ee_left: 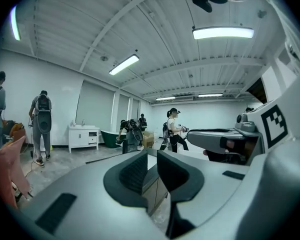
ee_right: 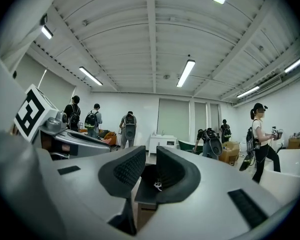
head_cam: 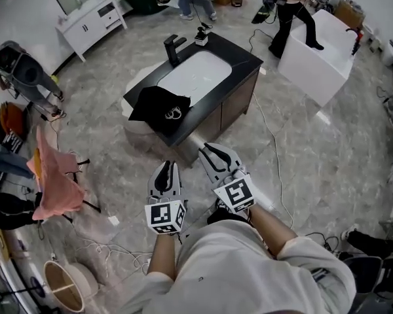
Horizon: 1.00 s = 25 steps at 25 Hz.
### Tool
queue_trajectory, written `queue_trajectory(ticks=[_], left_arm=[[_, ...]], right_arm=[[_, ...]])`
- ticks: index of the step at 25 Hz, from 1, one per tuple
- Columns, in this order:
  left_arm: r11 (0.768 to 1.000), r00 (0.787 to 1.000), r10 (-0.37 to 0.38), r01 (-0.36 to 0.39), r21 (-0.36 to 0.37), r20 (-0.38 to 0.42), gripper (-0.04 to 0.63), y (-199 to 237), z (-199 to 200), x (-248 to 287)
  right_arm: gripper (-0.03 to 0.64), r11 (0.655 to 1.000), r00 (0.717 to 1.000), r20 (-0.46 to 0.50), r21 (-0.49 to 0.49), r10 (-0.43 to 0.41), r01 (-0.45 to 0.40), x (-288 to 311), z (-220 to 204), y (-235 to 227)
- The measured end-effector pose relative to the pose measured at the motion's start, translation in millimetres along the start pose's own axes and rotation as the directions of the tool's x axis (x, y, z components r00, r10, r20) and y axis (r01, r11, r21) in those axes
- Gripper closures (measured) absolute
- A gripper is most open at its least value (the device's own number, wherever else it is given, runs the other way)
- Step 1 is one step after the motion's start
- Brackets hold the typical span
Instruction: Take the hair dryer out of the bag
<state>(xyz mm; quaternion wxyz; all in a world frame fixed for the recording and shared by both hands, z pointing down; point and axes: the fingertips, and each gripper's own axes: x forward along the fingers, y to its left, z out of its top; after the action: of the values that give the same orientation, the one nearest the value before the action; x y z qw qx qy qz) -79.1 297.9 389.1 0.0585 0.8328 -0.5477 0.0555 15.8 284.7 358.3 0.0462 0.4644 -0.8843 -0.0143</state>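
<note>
A black bag [head_cam: 158,103] lies flat on the near left end of a black vanity counter [head_cam: 239,61], with a white cord [head_cam: 173,114] on top of it. No hair dryer shows. My left gripper [head_cam: 165,169] and right gripper [head_cam: 209,150] are side by side over the floor, short of the counter and pointing at it. Each stands open by a narrow gap with nothing between its fingers. In the right gripper view the bag [ee_right: 149,176] and its cord [ee_right: 158,185] show through the gap of the right gripper [ee_right: 151,156]. The left gripper [ee_left: 151,156] frames the counter's edge [ee_left: 151,176].
The counter holds a white sink basin [head_cam: 195,70] and a black faucet [head_cam: 172,48]. A pink cloth on a stand [head_cam: 52,182] is at the left, a white cabinet [head_cam: 92,19] at the far left, a white block [head_cam: 321,51] at the far right. Cables cross the floor. Several people stand at the back.
</note>
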Motion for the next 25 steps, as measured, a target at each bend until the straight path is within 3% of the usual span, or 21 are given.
queue_trajectory(ticks=[6,12,21,25], left_arm=[[1.000,0.998,-0.005,0.005,0.015,-0.055,0.523,-10.3,-2.6,67.5],[1.000,0.994,-0.023,0.025,0.018,-0.105,0.523,-1.6,-10.0,117.1],[0.995,0.989,-0.102,0.102,-0.004,-0.104,0.523,34.6,-7.7,207.4],[0.989,0.985,-0.151,0.151,-0.006,-0.080,0.523,67.1,12.0,256.9]], right_arm=[[0.555,1.000,1.000,-0.031,0.024,-0.001,0.002,25.4,-12.5,-65.0],[0.555,0.998,0.999,-0.051,0.057,-0.007,0.010,57.0,-28.7,-100.9],[0.555,0.999,0.996,-0.084,0.019,-0.037,0.039,129.8,-40.0,-136.4],[0.555,0.997,0.993,-0.098,0.021,-0.072,0.074,182.7,-25.3,-156.8]])
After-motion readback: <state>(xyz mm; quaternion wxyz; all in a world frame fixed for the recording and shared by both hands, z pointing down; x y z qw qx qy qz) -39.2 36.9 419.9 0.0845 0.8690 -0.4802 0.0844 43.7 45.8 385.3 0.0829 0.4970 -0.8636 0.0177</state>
